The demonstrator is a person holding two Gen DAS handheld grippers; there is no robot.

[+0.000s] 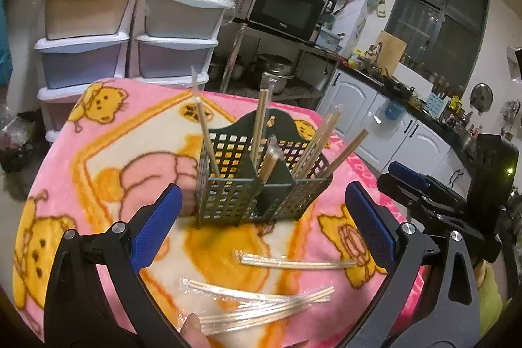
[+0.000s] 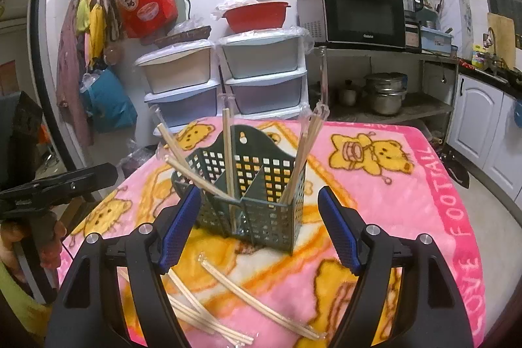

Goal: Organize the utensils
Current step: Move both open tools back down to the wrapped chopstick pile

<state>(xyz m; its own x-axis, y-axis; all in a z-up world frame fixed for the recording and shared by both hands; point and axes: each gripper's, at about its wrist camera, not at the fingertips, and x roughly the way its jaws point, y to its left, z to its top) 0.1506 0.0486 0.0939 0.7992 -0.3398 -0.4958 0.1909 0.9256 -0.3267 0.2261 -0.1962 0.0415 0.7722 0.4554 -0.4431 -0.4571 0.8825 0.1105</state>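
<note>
Standing just ahead of both tongs, a dark green lattice basket (image 1: 261, 181) (image 2: 251, 194) rests upright on a pink bear-print blanket (image 1: 107, 132) (image 2: 407, 194). The left tongs (image 1: 264, 227) are spread wide with nothing between their blue pads (image 1: 156, 227), and the basket sits beyond the gap between them. The right tongs (image 2: 261, 227) are likewise wide and hold nothing, their blue pads (image 2: 339, 230) flanking the basket's near corner in that view. Several wrapped chopsticks (image 1: 259, 123) (image 2: 228, 149) stand leaning in the basket's compartments, fanning out to either side. More wrapped chopsticks lie loose on the blanket (image 1: 261, 299) (image 2: 257, 302), below the basket and close under the tongs, between their arms. In the left view the right tongs show as a black frame (image 1: 450, 201) off to the right, beside the blanket's edge. Beyond the blanket stand stacked plastic drawers (image 1: 88, 31) (image 2: 261, 67) and a black microwave (image 1: 287, 5) (image 2: 362, 15) on a shelf.
</note>
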